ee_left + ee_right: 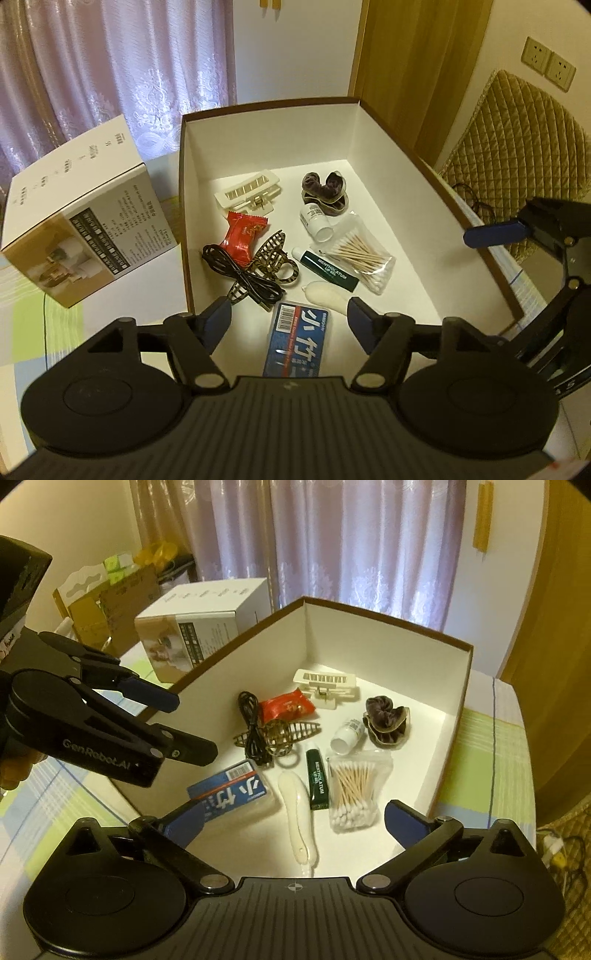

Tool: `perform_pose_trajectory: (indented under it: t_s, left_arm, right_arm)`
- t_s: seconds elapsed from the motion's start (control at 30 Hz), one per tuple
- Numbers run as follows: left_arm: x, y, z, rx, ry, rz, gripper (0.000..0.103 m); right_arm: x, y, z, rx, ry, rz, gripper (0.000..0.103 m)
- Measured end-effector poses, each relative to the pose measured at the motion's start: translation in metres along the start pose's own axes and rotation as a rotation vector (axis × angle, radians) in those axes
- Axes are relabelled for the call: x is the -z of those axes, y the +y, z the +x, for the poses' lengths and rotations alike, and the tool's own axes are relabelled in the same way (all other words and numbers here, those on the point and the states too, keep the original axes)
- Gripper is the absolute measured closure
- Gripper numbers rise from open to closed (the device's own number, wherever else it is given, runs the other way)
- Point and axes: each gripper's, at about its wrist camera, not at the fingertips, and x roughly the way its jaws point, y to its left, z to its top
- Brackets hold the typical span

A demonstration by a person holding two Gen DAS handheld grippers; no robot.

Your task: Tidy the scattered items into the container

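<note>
Your left gripper (pixel 288 308) hangs with its blue-padded fingers spread wide and nothing between them, over the near edge of the brown-rimmed white cardboard box (pixel 266 147). Your right gripper (pixel 295 814) is likewise spread and empty, at the box's near right corner.

As far as these views show, every loose item already lies inside, so I judge the tidying nearly done.

By size: the clear bag of wooden cotton swabs (pixel 364 258) sits at 1 o'clock from your left gripper, the blue plastic floss-pick case (pixel 297 339) directly under it, the long cream-white plastic piece (pixel 299 812) just ahead of your right gripper at 12 o'clock, its long axis running toward you, and the dark green lip gel tube (pixel 317 779) beside it.

If anything needs nudging, the case is nearest your left gripper and the cream piece nearest your right.
</note>
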Motion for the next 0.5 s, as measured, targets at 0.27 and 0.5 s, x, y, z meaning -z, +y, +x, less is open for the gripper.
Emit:
perform_pose_trajectory:
  t_s: [0.27, 0.5]
  left_arm:
    - [0.007, -0.010, -0.032, -0.025, -0.032, -0.015, 0.025]
    - [0.017, -0.020, -0.061, -0.069, -0.065, -0.020, 0.014]
  right_arm:
    - [0.010, 0.008, -0.022, 0.031, -0.009, 0.038, 0.002]
    - [0.018, 0.020, -0.044, 0.043, -0.035, 0.075, 0.002]
